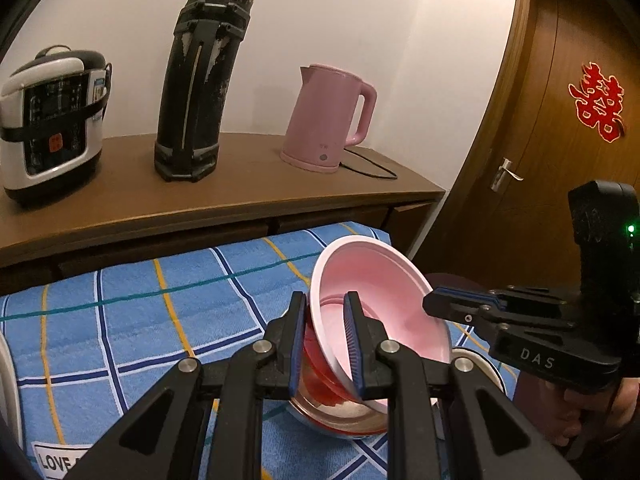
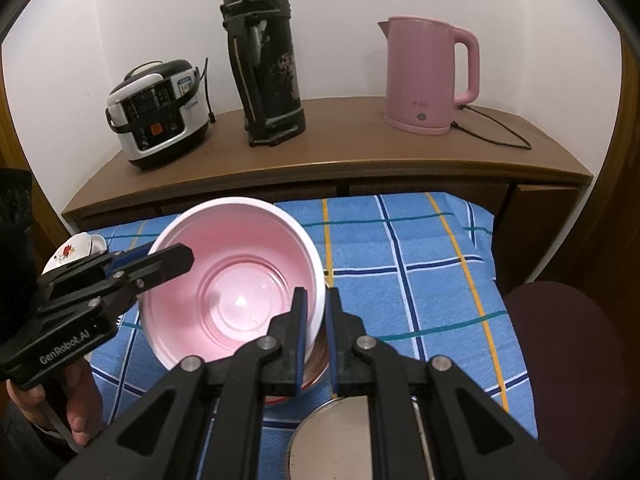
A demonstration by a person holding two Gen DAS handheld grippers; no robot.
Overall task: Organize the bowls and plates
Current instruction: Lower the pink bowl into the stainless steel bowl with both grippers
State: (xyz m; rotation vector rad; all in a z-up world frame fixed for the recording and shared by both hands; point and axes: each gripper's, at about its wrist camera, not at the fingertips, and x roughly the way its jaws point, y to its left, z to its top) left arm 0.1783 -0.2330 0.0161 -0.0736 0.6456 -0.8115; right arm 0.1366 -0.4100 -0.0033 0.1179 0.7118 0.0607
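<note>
a: what have my jaws got?

b: my left gripper (image 1: 325, 344) is clamped on the rim of the pink bowl (image 1: 380, 300), one pad inside the smooth plastic wall, one outside. my right gripper (image 2: 316, 340) pinches the same rim on the opposite side, jaws nearly together.

a: where is the bowl?

b: tilted, over the blue checked cloth (image 2: 420, 260). under it sits a round bowl with a red wall and a shiny metal rim (image 1: 336, 404), touching its underside.

a: anything else near the bowl?

b: in the right view, a flat round metal disc (image 2: 348, 436) lies just nearer than the bowl, and a white dish with a flower print (image 2: 72, 250) sits to its left. behind the bowl, on the wooden worktop (image 2: 340, 152), stand a boxy rice cooker (image 2: 160, 116), a tall scuffed black flask (image 2: 264, 60) and a matte pink kettle (image 2: 428, 76).
</note>
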